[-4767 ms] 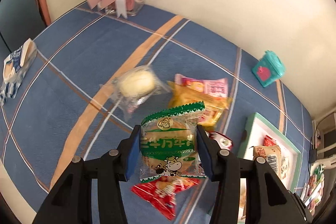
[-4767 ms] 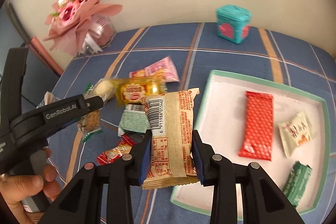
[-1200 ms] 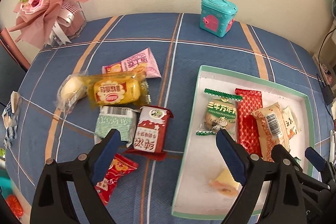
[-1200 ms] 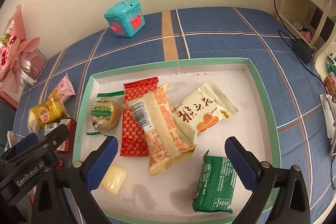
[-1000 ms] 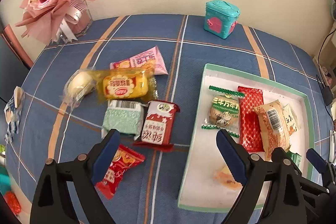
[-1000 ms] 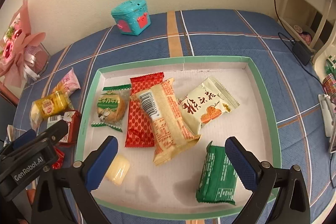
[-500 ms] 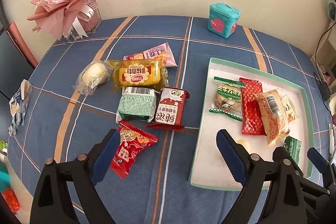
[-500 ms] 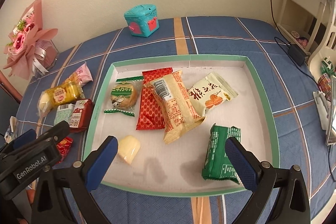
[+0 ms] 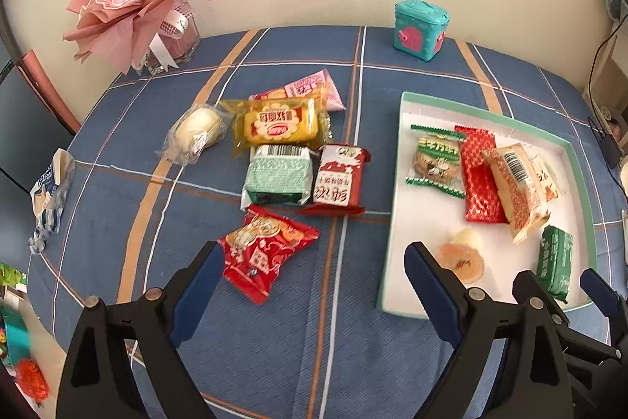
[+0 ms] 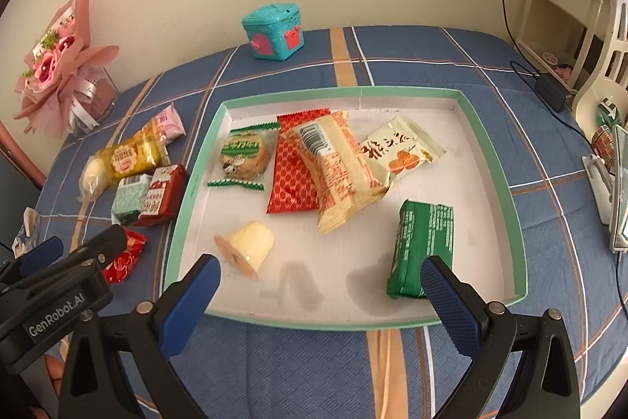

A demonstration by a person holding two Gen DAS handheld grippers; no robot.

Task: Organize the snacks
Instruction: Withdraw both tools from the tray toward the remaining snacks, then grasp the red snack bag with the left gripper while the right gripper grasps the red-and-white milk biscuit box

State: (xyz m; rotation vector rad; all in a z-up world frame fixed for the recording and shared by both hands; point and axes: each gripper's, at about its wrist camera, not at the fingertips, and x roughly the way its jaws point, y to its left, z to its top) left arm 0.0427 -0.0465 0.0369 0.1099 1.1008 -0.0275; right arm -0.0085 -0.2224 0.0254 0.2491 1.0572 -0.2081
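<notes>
Only the right view shows the cream packet [image 10: 400, 150] whole.

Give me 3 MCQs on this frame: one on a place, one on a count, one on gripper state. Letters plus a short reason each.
1. Where does the dark green foil snack packet lie?
A. Inside the white tray with the mint-green rim, near its front right corner
B. On the blue plaid tablecloth beside the bouquet
C. Between the left gripper's fingers

2. How many snacks lie in the tray?
A. Three
B. Six
C. Nine

3. What state is the left gripper in?
A. Shut on a red packet
B. Open, holding nothing
C. Out of view

Answers:
1 A: it rests on the tray floor, inside the rim.
2 B: green-edged cookie, red foil bar, beige wafer pack, cream packet, jelly cup and the green packet.
3 B: its blue pads stand wide apart above the cloth; the red candy bag lies loose between them.
</notes>
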